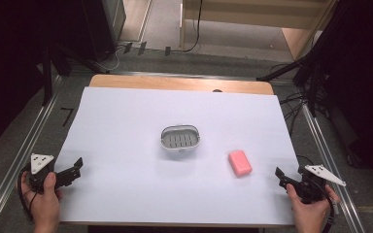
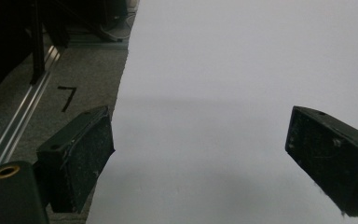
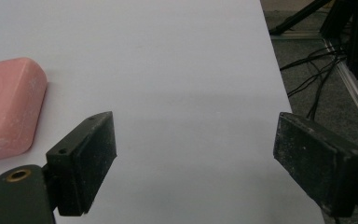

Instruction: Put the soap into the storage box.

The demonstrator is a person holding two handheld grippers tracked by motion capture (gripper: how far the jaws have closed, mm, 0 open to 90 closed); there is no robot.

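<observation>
with my right claw gaping and empty near the desk's edge and the left claw open too, i bring the right one squarely across the narrow sides of the pink rounded soap bar lying just beside the grey oval slotted soap dish, closing gently because i judge it slippery.

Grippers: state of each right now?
Left gripper: open, nothing between the jaws.
Right gripper: open, empty; pink soap bar lies beside it, untouched.
</observation>
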